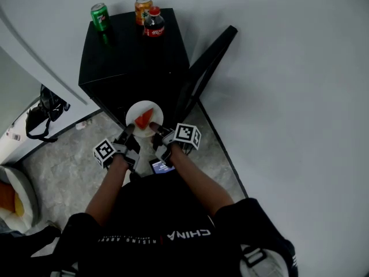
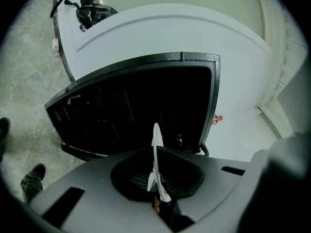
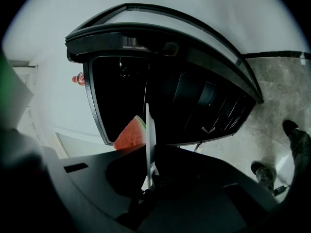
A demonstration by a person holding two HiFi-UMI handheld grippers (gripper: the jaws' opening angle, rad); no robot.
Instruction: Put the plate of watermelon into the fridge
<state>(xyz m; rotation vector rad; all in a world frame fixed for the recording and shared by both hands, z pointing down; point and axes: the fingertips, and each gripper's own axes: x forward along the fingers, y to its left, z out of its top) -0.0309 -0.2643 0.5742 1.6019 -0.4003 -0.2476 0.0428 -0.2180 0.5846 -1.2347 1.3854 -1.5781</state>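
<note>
The left gripper (image 1: 129, 130) and right gripper (image 1: 155, 127) have their fingers clenched on opposite rims of the plate (image 1: 136, 109), watermelon (image 1: 144, 120) aboard, just before the open fridge (image 1: 132, 56). Keep it level, move both together, and slide straight inside.

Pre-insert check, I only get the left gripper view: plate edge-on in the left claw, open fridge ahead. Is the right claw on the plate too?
Observer: Yes. The right claw is shut on the rim of the plate. In the head view the left claw holds the same near edge beside it.
Operator: Is the watermelon on it?
Observer: Yes, one watermelon slice lies on the plate, near its middle.
</note>
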